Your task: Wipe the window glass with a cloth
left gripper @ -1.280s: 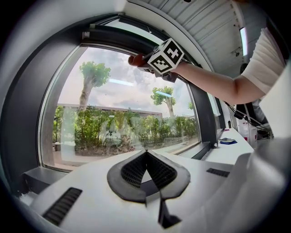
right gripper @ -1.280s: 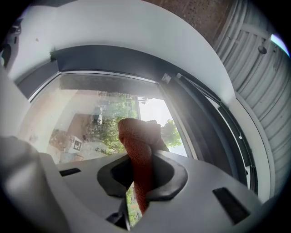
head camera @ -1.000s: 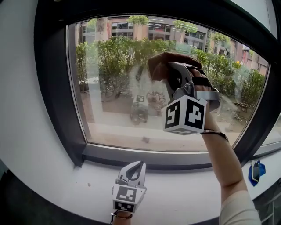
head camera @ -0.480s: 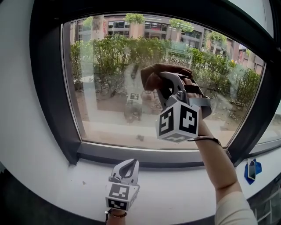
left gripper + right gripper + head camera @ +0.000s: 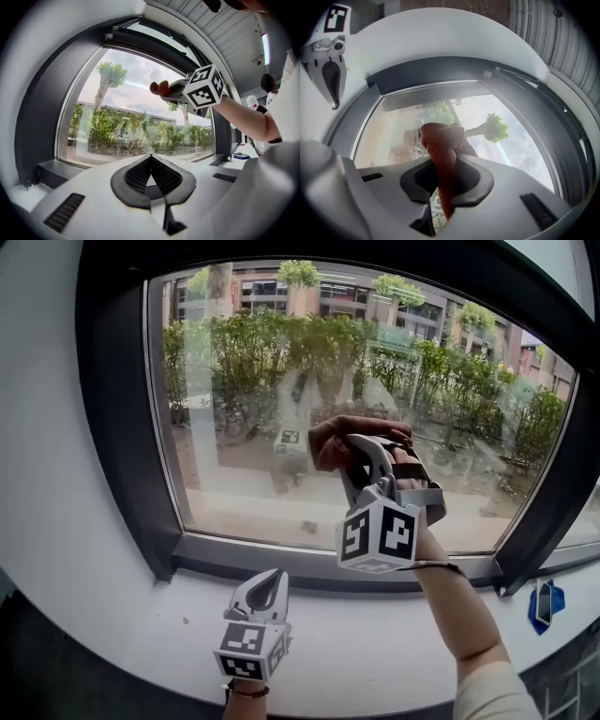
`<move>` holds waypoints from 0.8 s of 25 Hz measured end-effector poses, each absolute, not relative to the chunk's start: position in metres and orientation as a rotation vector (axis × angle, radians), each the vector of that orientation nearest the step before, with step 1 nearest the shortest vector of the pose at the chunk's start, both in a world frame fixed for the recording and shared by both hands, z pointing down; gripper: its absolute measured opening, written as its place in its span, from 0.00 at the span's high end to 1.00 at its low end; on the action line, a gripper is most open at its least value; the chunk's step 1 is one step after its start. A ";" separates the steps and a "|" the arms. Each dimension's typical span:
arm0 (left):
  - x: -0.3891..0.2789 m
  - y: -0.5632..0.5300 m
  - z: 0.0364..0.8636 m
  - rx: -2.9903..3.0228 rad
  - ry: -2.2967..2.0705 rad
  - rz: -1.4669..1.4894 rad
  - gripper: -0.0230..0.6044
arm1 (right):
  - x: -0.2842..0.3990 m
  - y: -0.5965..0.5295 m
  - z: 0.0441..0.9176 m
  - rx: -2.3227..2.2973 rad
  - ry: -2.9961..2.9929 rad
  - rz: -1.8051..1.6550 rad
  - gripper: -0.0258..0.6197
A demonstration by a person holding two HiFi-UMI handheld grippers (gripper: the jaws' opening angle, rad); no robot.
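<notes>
Mid-wipe: the right gripper (image 5: 364, 454) clamps the reddish cloth (image 5: 326, 439) against the window glass (image 5: 234, 427) ahead of it. The left gripper (image 5: 274, 579) hangs below, jaws together and empty. The next move probably calls for a sideways sweep under steady pressure.

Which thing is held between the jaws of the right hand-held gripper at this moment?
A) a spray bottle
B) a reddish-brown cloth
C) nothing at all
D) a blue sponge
B: in the right gripper view, the right hand-held gripper has its jaws shut on a reddish-brown cloth, in front of the window glass.
</notes>
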State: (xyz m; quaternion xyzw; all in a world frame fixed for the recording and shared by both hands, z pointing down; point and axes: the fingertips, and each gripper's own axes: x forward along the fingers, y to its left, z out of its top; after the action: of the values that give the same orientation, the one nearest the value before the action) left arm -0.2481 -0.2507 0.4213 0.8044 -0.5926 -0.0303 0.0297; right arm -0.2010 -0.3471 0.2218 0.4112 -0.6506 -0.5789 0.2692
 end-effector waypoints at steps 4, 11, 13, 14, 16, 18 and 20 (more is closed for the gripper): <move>-0.254 -0.250 0.422 2.459 -1.843 -0.103 0.93 | -0.203 -0.347 0.248 1.083 -1.771 -1.520 0.86; -0.245 -0.251 0.421 2.478 -1.842 -0.083 0.93 | -0.199 -0.348 0.290 1.061 -1.823 -1.442 0.86; -0.241 -0.252 0.423 2.487 -1.824 -0.080 0.93 | -0.199 -0.349 0.302 1.063 -1.856 -1.408 0.86; -0.238 -0.253 0.425 2.493 -1.805 -0.080 0.93 | -0.199 -0.349 0.307 1.065 -1.877 -1.386 0.86; -0.229 -0.253 0.428 2.510 -1.770 -0.071 0.93 | -0.199 -0.349 0.319 1.058 -1.923 -1.325 0.85; -0.222 -0.253 0.428 2.532 -1.763 -0.042 0.93 | -0.198 -0.348 0.331 1.041 -1.951 -1.272 0.85; -0.218 -0.253 0.427 2.546 -1.769 -0.022 0.93 | -0.196 -0.348 0.343 1.028 -1.955 -1.248 0.85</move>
State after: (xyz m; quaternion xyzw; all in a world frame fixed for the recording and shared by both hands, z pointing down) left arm -0.2181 -0.2530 0.4268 0.8210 -0.5704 -0.0070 0.0207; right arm -0.1963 -0.3483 0.3430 0.3870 -0.7357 -0.4695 0.2976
